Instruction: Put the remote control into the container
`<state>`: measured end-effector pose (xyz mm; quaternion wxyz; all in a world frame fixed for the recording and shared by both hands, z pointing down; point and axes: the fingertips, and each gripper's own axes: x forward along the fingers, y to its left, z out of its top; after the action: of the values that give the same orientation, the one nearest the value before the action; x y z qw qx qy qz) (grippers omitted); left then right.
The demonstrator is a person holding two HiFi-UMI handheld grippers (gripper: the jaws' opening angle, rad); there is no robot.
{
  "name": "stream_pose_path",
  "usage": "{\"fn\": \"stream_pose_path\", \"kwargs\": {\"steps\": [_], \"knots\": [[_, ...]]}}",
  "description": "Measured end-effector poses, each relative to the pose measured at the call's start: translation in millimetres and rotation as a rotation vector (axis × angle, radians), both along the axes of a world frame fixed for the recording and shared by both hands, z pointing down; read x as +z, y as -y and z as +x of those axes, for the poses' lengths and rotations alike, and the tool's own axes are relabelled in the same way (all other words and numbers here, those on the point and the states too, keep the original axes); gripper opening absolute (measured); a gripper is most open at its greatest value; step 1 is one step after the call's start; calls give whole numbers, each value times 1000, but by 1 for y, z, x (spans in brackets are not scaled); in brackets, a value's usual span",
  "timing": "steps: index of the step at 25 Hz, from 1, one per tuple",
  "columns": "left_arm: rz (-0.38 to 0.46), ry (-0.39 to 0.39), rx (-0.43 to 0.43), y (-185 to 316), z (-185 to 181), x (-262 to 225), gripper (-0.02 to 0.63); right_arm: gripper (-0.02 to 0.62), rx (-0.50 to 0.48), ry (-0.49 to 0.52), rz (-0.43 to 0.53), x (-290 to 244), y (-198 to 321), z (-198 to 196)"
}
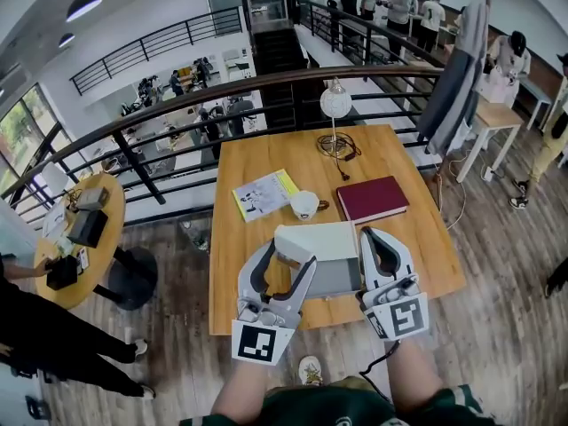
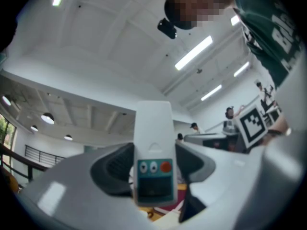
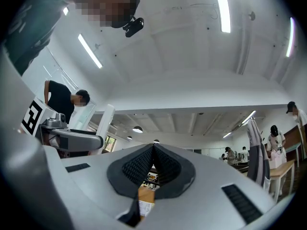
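A white remote control [image 2: 153, 147] with a teal button panel stands upright between the dark pads of my left gripper [image 2: 153, 164], which is shut on it. Both grippers tilt upward toward the ceiling. In the head view the left gripper [image 1: 282, 272] hovers at the near left corner of the container [image 1: 337, 282], a shallow grey box with a white lid [image 1: 315, 240] behind it. My right gripper [image 1: 380, 242] is at the container's right side, and its pads [image 3: 153, 150] meet with nothing between them. The right gripper view shows the remote control [image 3: 106, 119] sticking up from the left gripper [image 3: 72, 139].
On the wooden table [image 1: 248, 256] lie a dark red book [image 1: 372, 198], a white mug [image 1: 304, 204] and a magazine [image 1: 264, 192]. A white lamp [image 1: 335, 105] with a cable stands at the far edge. A black railing [image 1: 177, 114] runs behind the table.
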<state>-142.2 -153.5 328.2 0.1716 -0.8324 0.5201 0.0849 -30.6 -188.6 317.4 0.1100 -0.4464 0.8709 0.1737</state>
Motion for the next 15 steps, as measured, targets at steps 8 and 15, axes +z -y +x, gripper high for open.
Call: {"fn": "stream_pose_path", "kwargs": {"steps": [8, 15], "knots": [[-12, 3, 52, 24, 17, 9, 268, 15, 30, -1, -16, 7, 17, 13], [-30, 5, 34, 35, 23, 11, 268, 15, 7, 0, -31, 5, 33, 20]]}}
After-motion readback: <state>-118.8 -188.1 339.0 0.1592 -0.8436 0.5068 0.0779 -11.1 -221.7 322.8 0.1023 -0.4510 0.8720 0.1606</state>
